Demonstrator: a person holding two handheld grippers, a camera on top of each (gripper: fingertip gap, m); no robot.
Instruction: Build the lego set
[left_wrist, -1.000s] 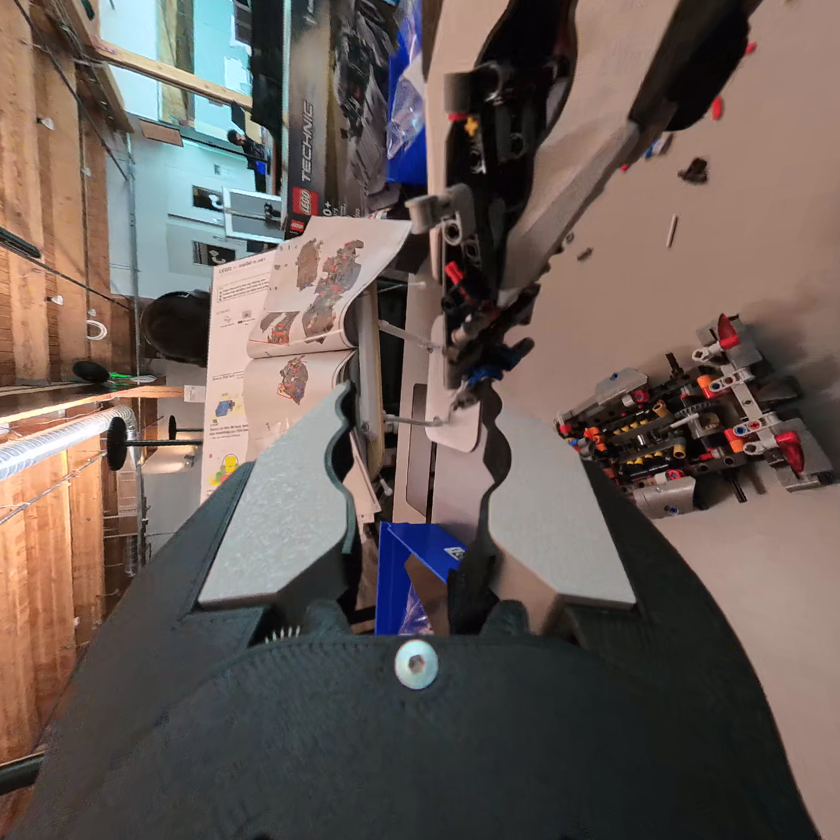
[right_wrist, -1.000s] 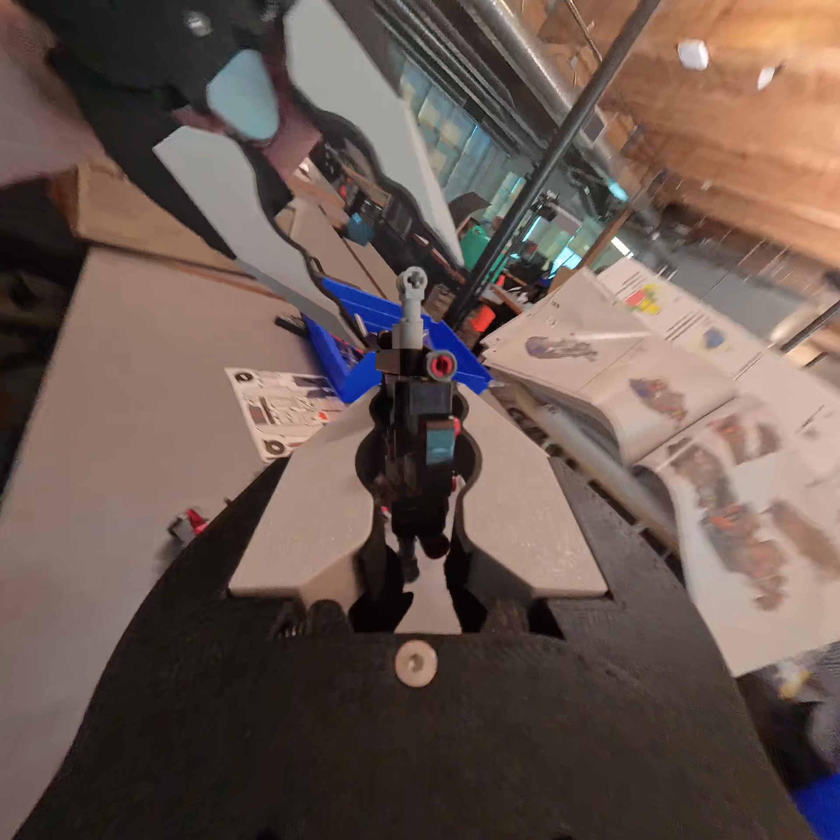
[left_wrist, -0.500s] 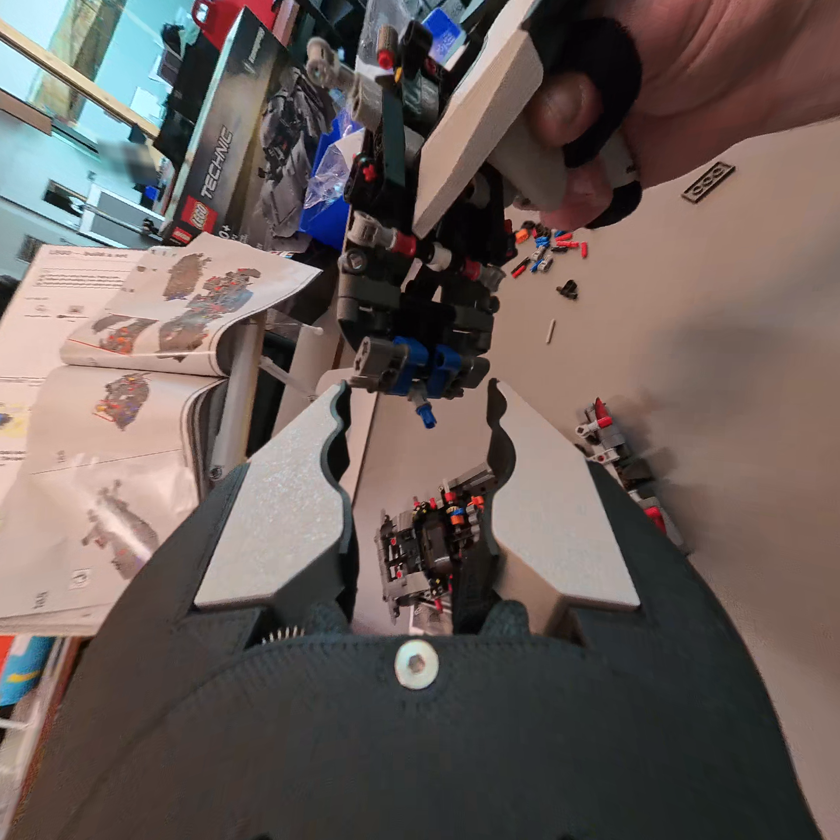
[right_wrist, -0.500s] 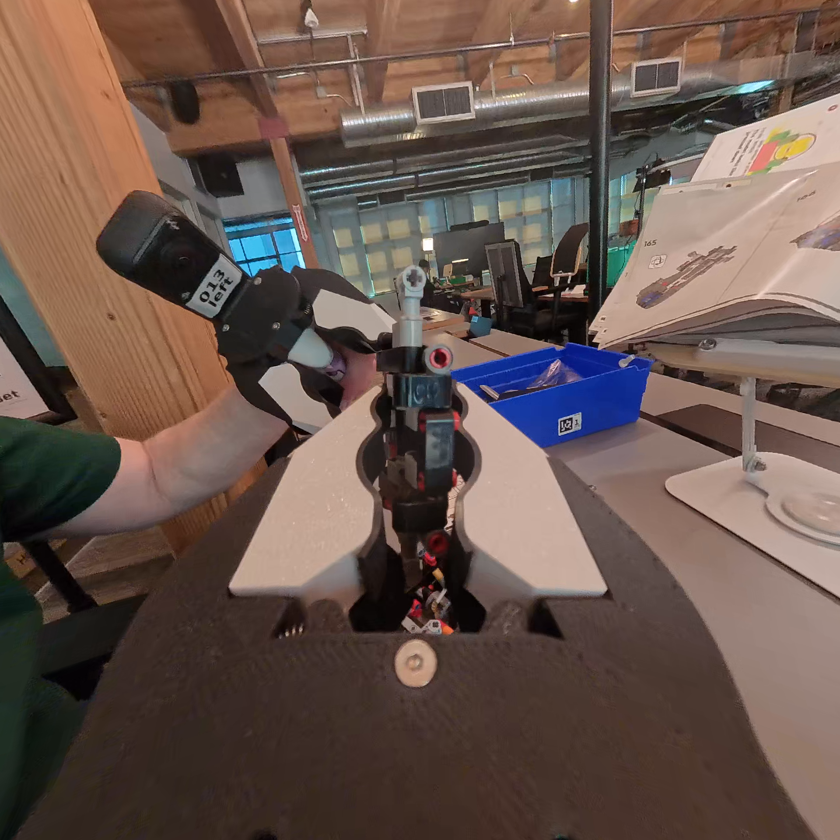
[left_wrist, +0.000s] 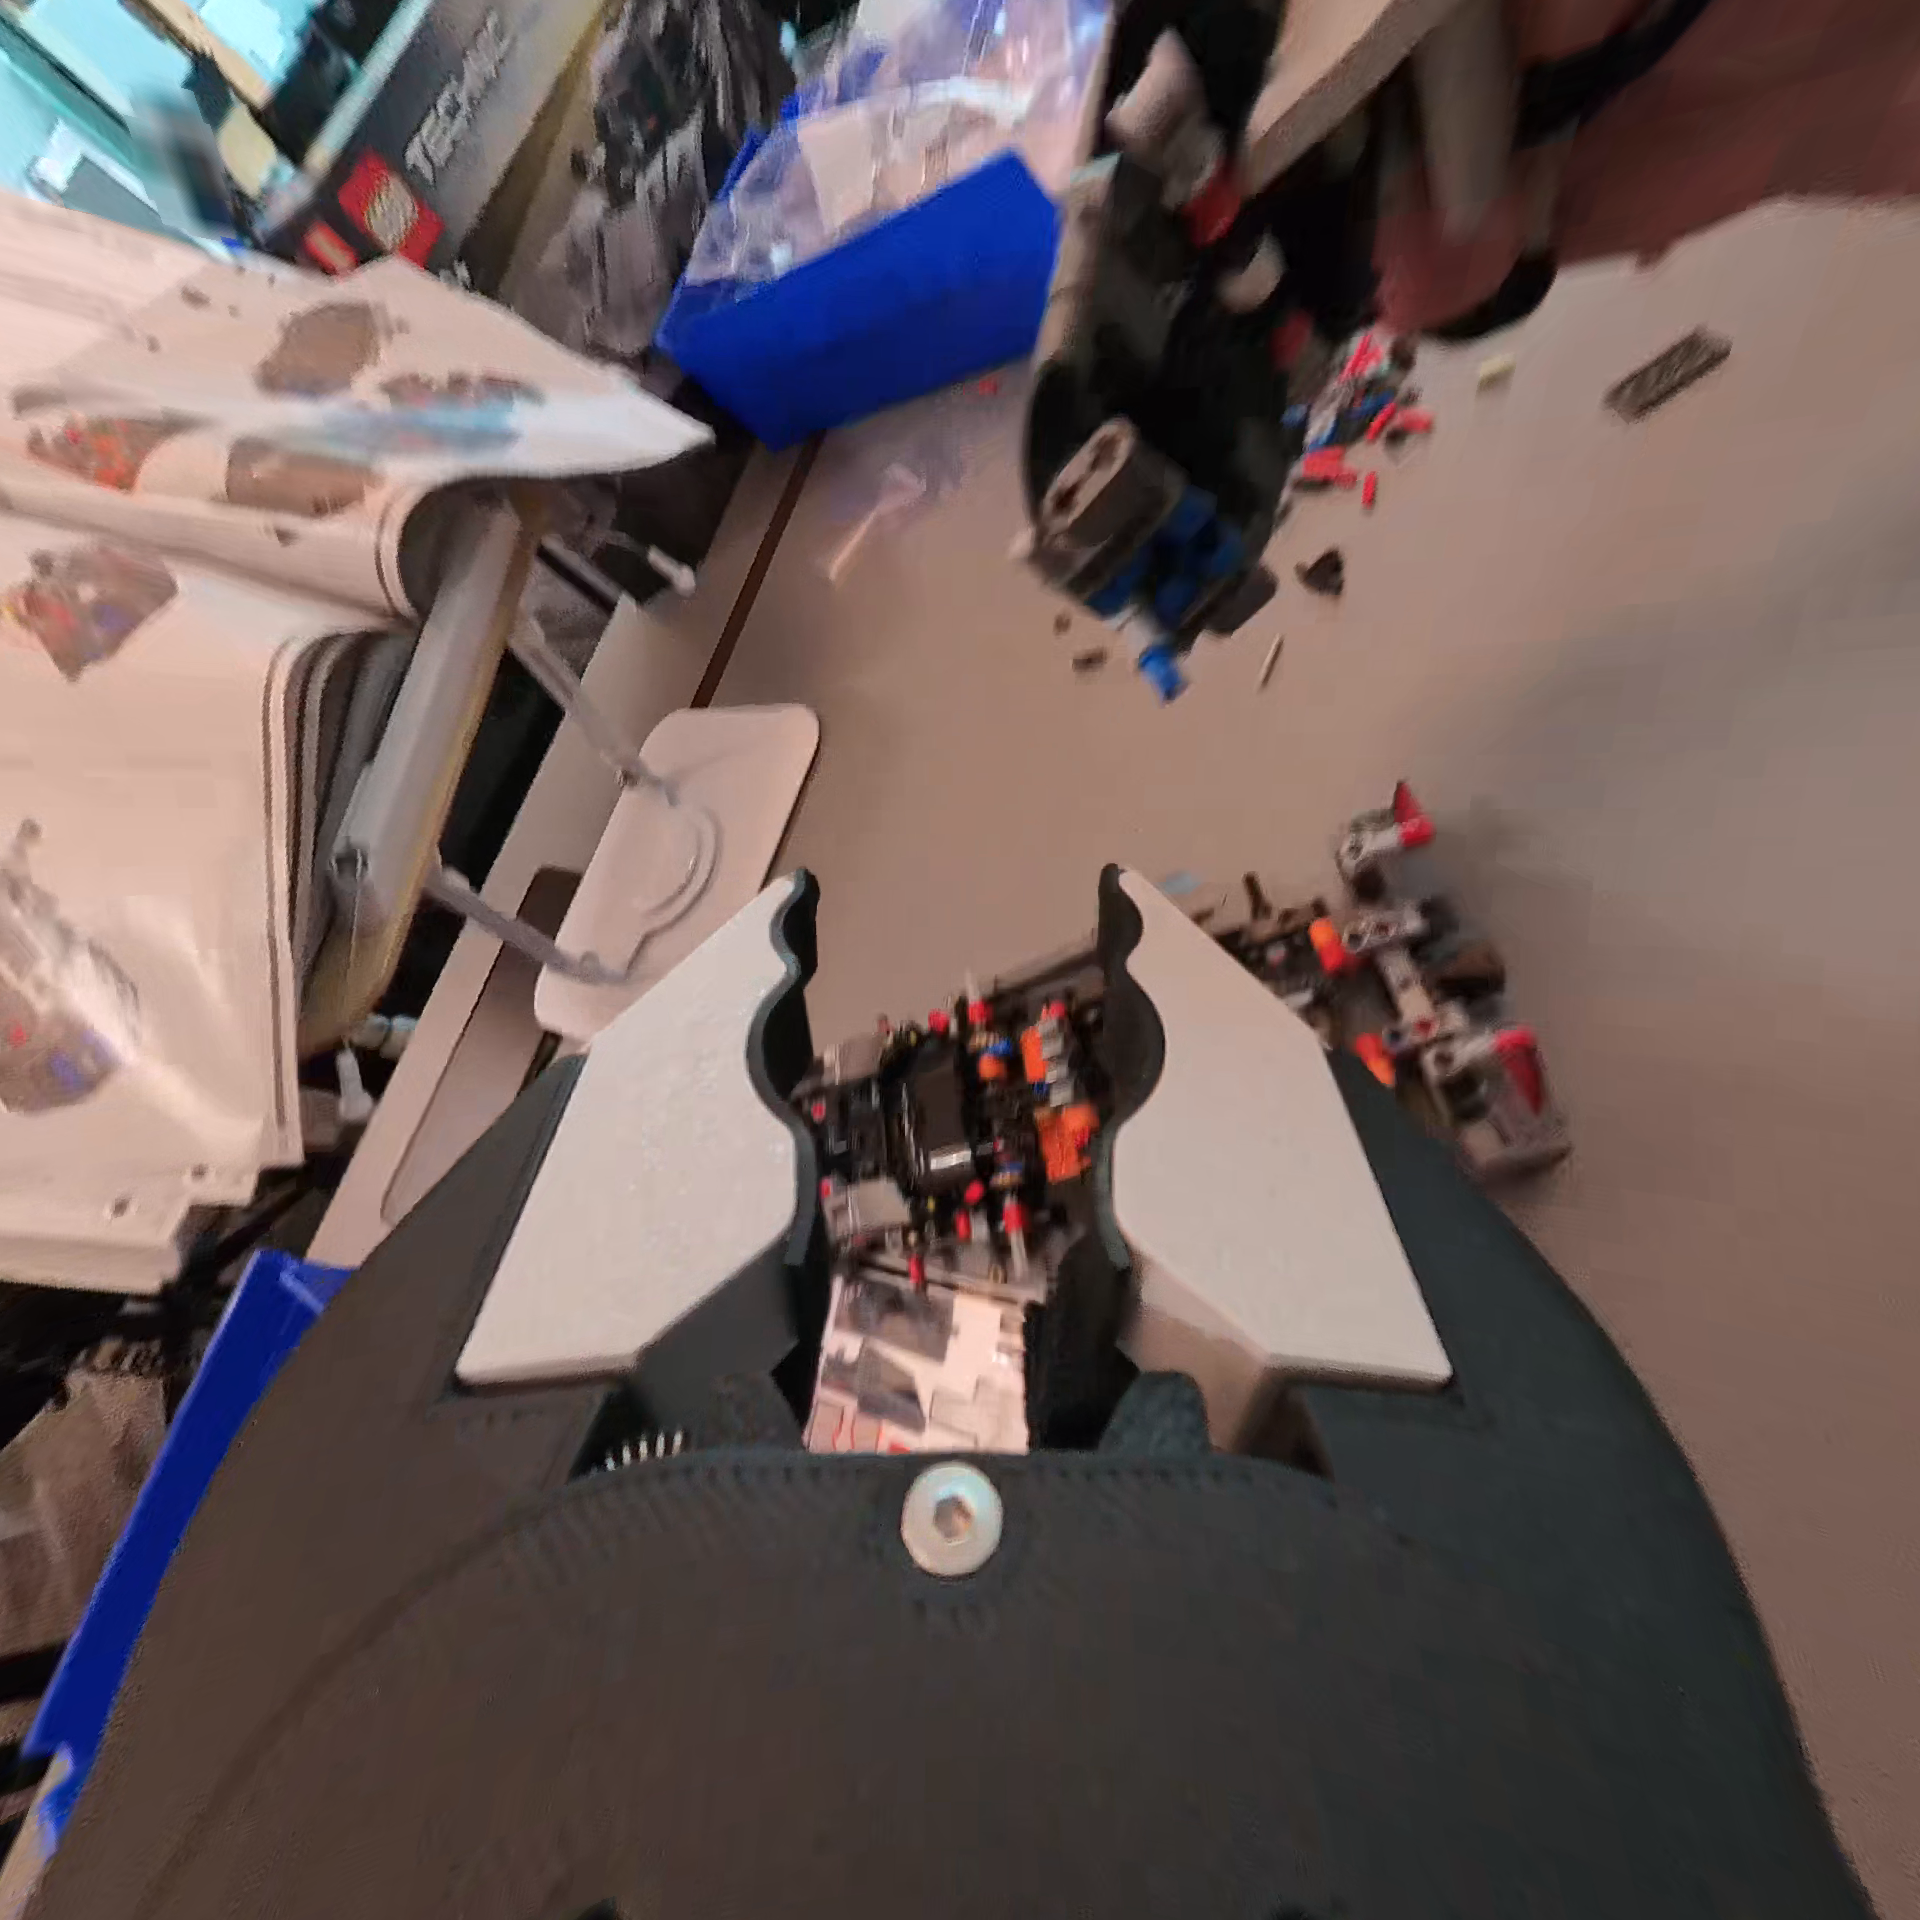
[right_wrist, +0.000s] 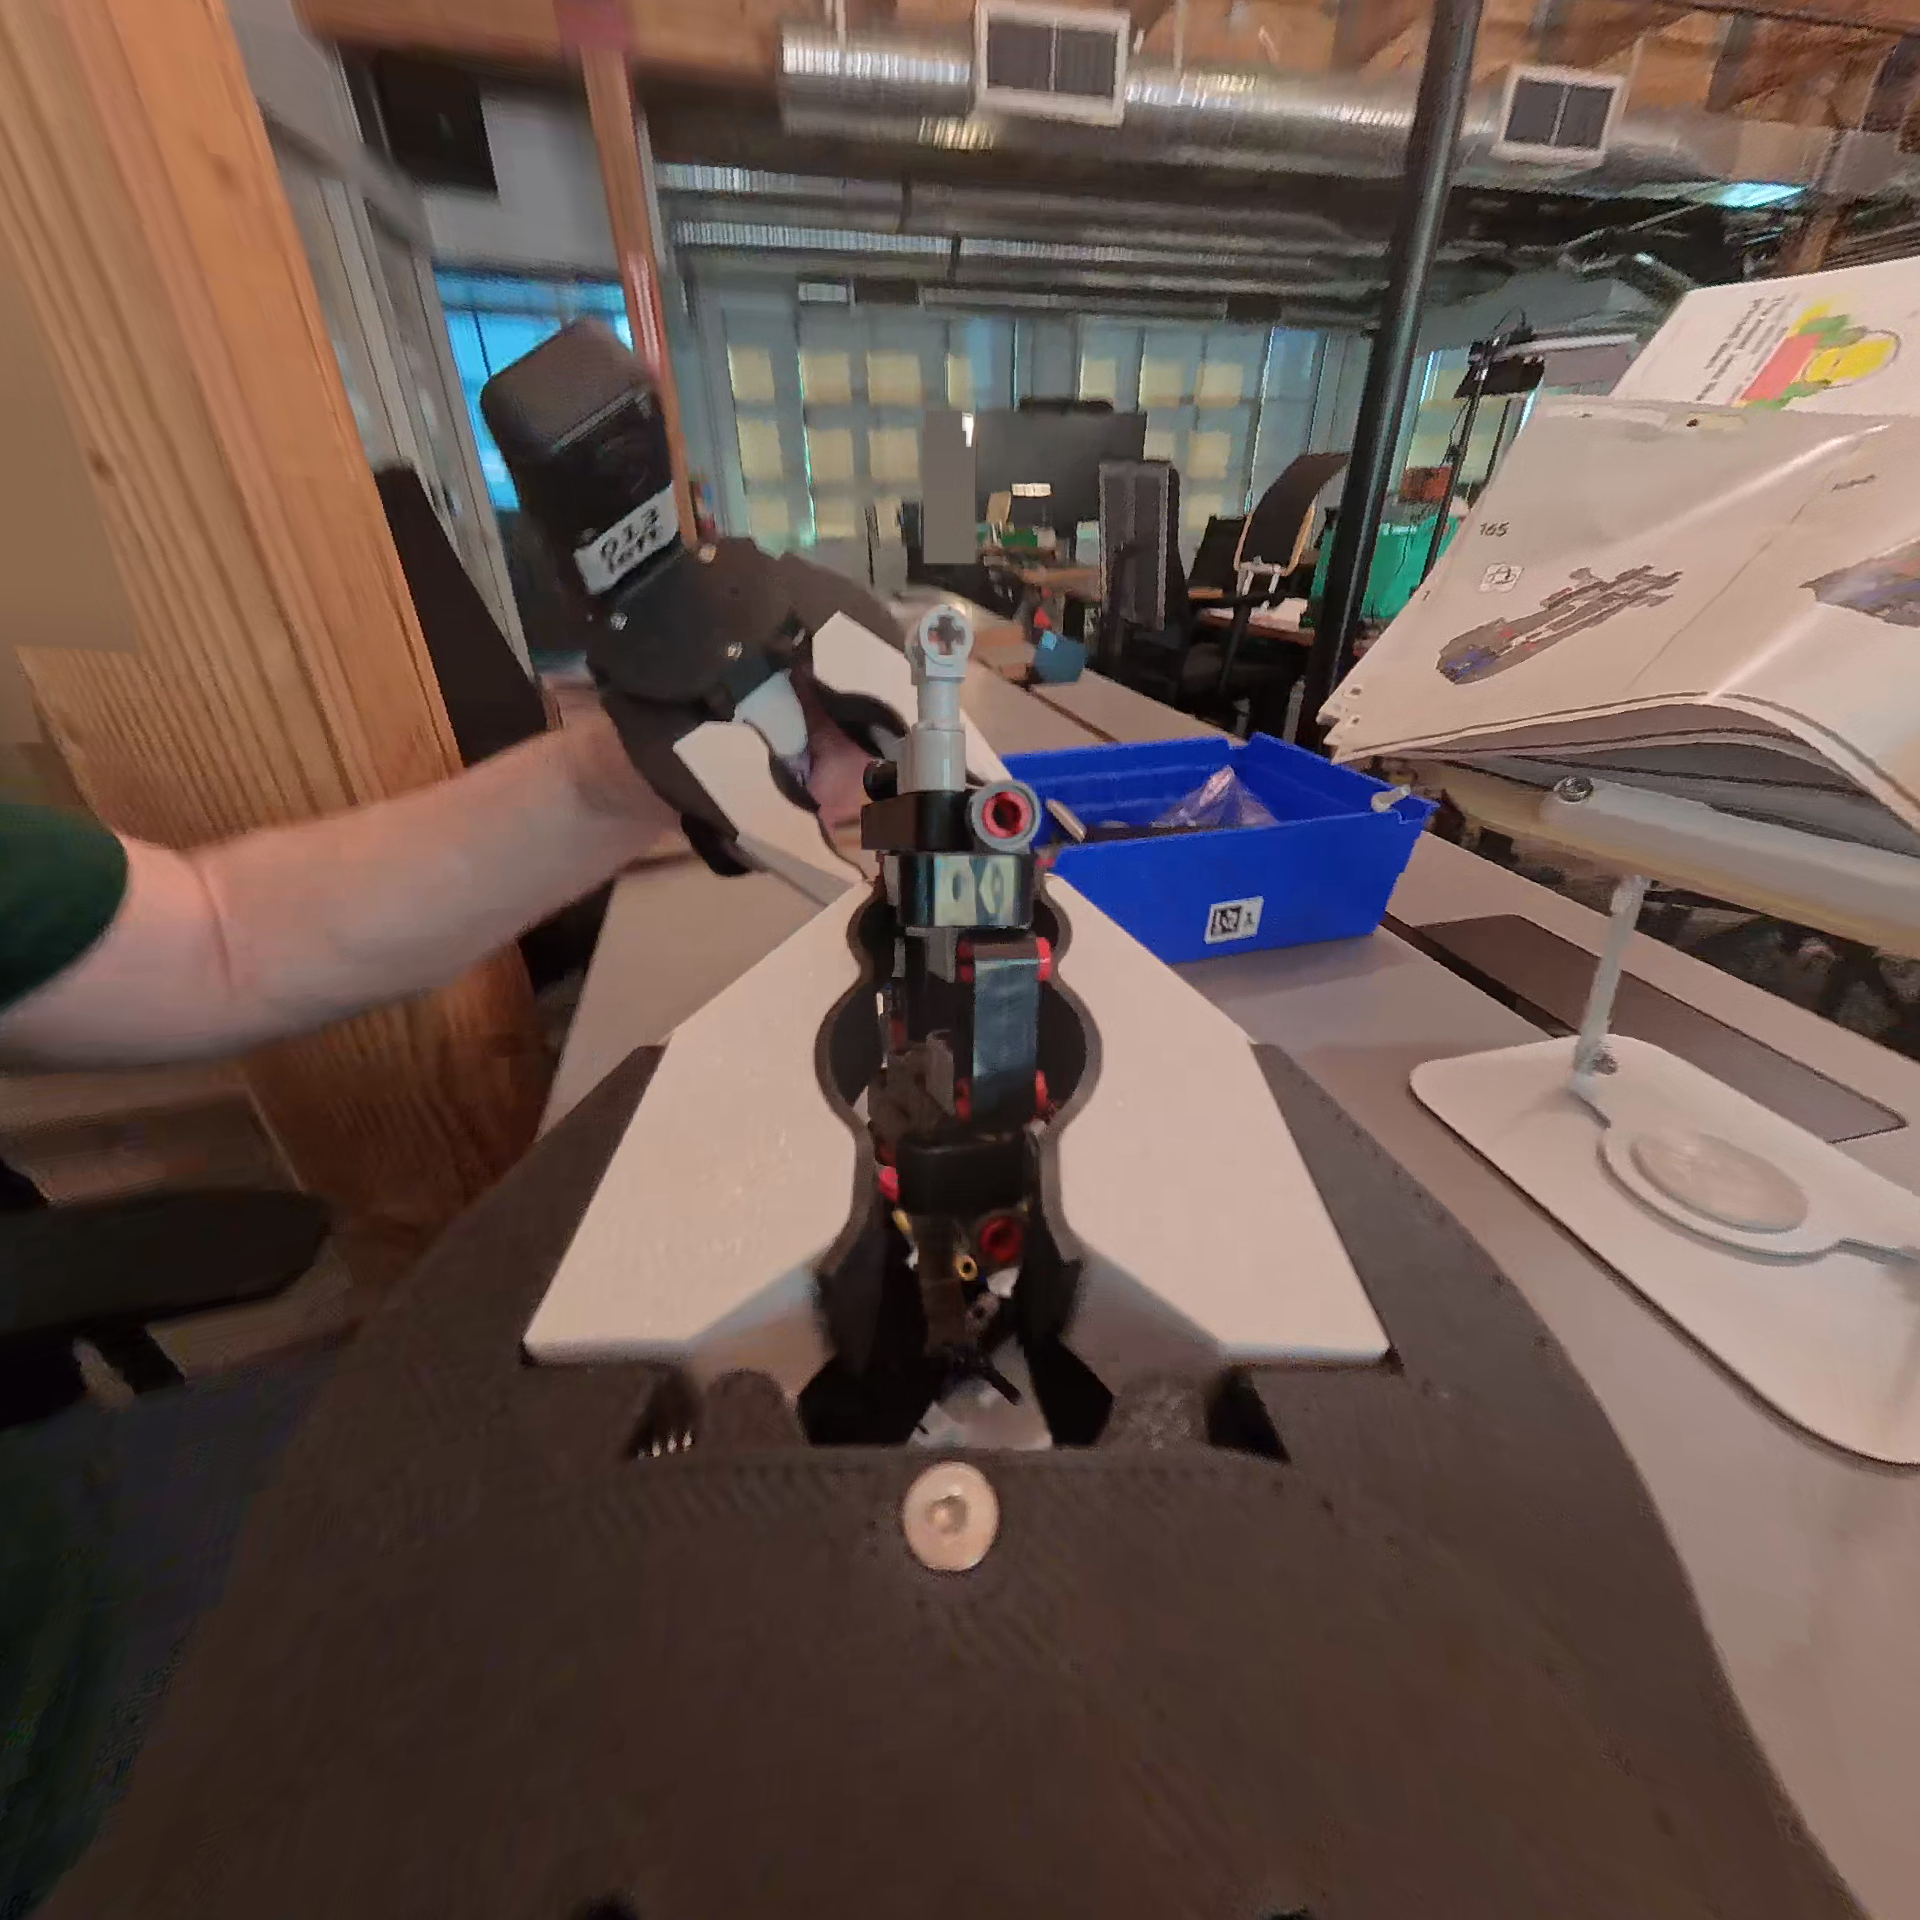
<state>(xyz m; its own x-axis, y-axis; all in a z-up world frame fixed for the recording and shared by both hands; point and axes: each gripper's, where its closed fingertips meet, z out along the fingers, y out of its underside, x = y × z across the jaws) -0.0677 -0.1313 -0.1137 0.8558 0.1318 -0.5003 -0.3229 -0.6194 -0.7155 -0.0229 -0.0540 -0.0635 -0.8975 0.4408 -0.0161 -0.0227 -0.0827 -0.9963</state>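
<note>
My right gripper (right_wrist: 951, 914) is shut on a tall black lego assembly (right_wrist: 961, 997) with red pins and a grey axle connector on top, held upright above the table. The same assembly (left_wrist: 1143, 499) shows blurred at the top of the left wrist view, blue parts at its low end. My left gripper (left_wrist: 951, 904) is open and empty, above a larger lego chassis (left_wrist: 956, 1112) with red, orange and black parts that lies on the grey table (left_wrist: 1610, 675). The left gripper also shows in the right wrist view (right_wrist: 769, 769), left of the held assembly.
An open instruction book (right_wrist: 1662, 644) sits on a white stand (right_wrist: 1683, 1195) at the right. A blue bin (right_wrist: 1226, 862) with bags stands behind. Loose small pieces (left_wrist: 1351, 416) lie on the table. A wooden post (right_wrist: 208, 520) and a person's arm (right_wrist: 364, 925) are at the left. Some 11 cm of space lies between my two pairs of fingers.
My left gripper has tilted down toward the chassis on the table, which now sits between its open fingers. The right gripper still holds the assembly upright and has shifted little.
</note>
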